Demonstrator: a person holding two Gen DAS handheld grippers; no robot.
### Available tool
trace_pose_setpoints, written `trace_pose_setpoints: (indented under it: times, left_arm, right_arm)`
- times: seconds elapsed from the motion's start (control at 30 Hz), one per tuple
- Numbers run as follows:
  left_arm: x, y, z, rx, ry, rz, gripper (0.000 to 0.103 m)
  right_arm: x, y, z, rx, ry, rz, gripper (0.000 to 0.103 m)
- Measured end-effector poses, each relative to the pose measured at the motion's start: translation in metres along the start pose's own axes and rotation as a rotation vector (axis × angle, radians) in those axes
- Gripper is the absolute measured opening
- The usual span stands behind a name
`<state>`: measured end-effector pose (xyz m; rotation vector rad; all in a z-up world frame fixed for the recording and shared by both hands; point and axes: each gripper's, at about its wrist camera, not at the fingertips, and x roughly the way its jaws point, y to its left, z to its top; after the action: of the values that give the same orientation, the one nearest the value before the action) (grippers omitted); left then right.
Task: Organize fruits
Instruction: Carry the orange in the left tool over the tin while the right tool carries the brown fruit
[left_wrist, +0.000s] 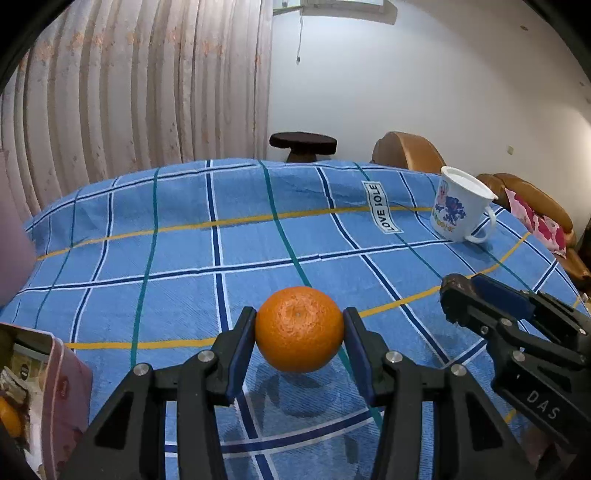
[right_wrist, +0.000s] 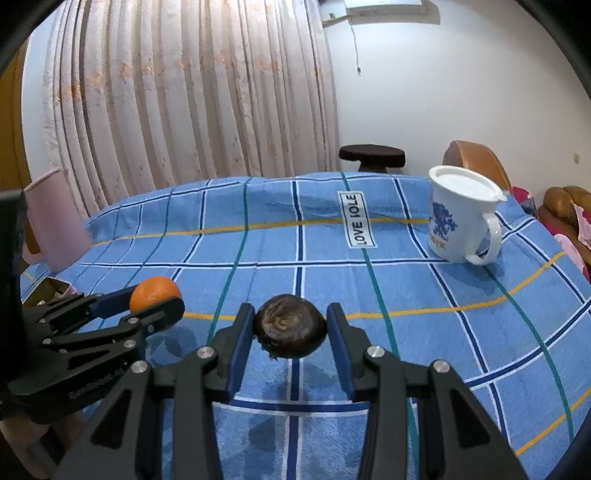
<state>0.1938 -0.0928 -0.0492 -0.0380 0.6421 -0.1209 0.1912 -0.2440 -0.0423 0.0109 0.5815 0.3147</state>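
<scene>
Fruit in both my grippers above the checked cloth

Orange sits clamped between the blue pads of my left gripper, lifted clear of the blue checked tablecloth, its shadow lying on the cloth beneath. My right gripper is closed on a dark brown fruit, round and wrinkled, also held off the cloth.

From the left wrist I see the right gripper only side-on at the right edge, and just a dark lump shows at its tip; the fruit's swirled top is plain only in the right wrist view. That view in turn shows the orange merely as a part-hidden ball behind my left fingers, at the left.

Only the left wrist view looks into the pink box at the lower left, where a bit of another orange fruit shows inside. Only the right wrist view shows the pink pitcher at the cloth's left edge clearly.

Both views show the white lidded mug standing upright far right, well apart from both fruits.
</scene>
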Motion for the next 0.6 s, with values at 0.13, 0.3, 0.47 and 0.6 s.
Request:
trace_pose_setpoints:
  times: [0.13, 0.3, 0.47, 0.6]
  left_arm:
    - [-0.005, 0.000, -0.001, 0.005, -0.022, 0.006, 0.049]
    - [-0.011, -0.003, -0.001, 0.018, -0.052, 0.022, 0.049]
    - [-0.018, -0.005, -0.003, 0.030, -0.084, 0.036, 0.049]
    - [-0.022, -0.004, -0.003, 0.026, -0.105, 0.043, 0.049]
  right_arm:
    - [-0.003, 0.001, 0.000, -0.008, -0.022, -0.001, 0.043]
    - [-0.008, 0.002, -0.001, -0.014, -0.047, 0.000, 0.043]
    - [-0.013, 0.006, -0.001, -0.031, -0.078, 0.000, 0.043]
    - [-0.018, 0.008, -0.002, -0.041, -0.098, -0.003, 0.043]
